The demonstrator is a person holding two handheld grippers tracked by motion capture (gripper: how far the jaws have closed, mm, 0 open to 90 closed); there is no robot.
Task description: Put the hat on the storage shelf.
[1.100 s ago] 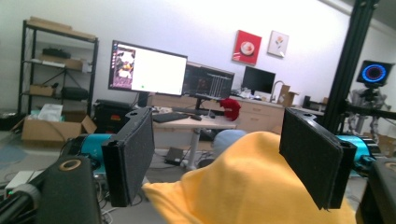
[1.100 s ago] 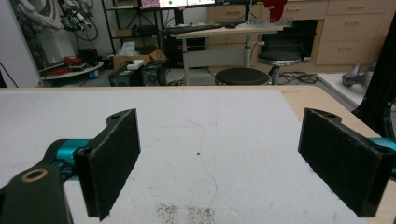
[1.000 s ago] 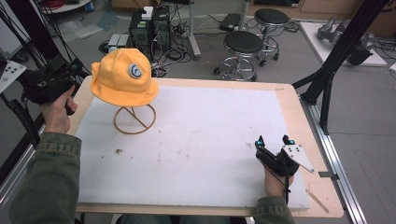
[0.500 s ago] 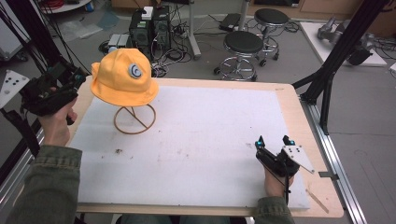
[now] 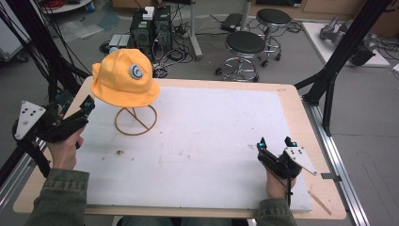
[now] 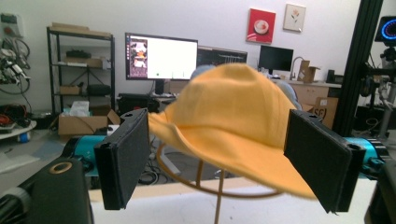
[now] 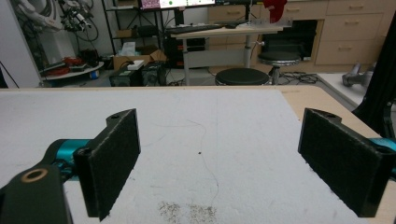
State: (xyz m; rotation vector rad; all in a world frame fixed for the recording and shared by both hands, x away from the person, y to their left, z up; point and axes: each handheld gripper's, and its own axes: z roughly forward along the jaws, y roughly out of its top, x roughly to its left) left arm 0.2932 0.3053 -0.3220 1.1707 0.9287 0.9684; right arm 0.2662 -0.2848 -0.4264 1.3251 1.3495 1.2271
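Ahead of left gripper (image 5: 75,110) — hat (image 5: 124,77)

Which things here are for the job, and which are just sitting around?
For the job:
yellow hat
wire stand under it
left gripper, open, aimed at the hat

Just sitting around:
stools
computer boxes
right gripper, open, resting on the white mat
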